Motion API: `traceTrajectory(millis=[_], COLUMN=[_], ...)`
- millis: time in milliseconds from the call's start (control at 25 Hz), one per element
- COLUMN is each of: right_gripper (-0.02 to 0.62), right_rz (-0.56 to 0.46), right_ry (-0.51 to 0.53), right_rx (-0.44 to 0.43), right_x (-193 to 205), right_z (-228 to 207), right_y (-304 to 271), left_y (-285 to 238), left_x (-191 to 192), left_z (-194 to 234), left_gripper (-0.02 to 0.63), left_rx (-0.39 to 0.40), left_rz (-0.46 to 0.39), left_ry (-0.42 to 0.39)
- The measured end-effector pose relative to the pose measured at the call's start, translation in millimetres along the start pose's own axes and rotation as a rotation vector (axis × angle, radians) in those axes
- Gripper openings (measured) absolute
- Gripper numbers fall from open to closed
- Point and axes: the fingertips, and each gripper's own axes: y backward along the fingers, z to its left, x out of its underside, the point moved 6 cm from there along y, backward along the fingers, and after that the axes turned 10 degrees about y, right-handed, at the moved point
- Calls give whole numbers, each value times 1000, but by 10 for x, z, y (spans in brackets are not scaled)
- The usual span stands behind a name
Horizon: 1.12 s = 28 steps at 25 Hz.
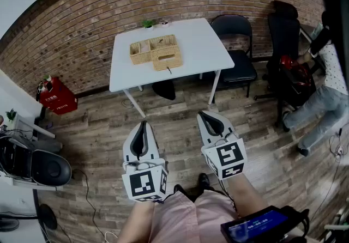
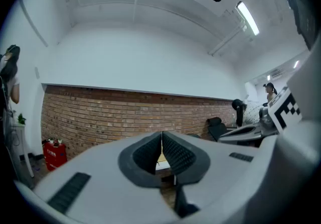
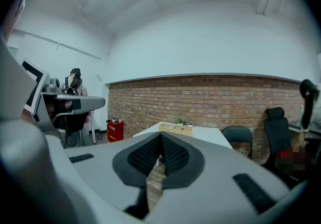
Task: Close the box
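a room with a brick wall (image 1: 82,13) and a plank floor: on the white surface (image 1: 202,46) against that wall sits the woven box (image 1: 156,52), left of centre, its compartments showing from above. a small green plant (image 1: 148,23) stands just behind it at the far edge. a black chair (image 1: 235,46) is beside the surface at right, a red case (image 1: 57,97) on the floor at left. well short of the surface, the left claw (image 1: 143,123) and right claw (image 1: 203,113) hover side by side, each pressed together and empty.
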Motion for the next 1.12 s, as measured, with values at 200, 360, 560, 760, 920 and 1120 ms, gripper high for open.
traceTrajectory(millis=[200,360,560,760,920,1120], right_gripper=[-3,-3,33,198,194,181], right_rz=[2,2,-36,-27,-21,-29], right_ry=[-1,-4,-52,-43,-31,13], right_rx=[-3,0,5,-31,-51,-71], right_x=[-3,11,53,128,223,289], right_z=[18,10,-88,-231,-462,-732], right_y=[24,67,94,34,1,-61], left_y=[21,45,40,-84,-207,-310], left_x=[-16,-6,-39,20,75,122], left_z=[-3,-42,-126,-288,-454,-643], left_gripper=[15,14,43,193,193,193], left_rx=[-3,2,21,56,24,-15], left_rz=[-1,6,-31,-5,-4,-10], left_ry=[4,-1,31,23,10,-7])
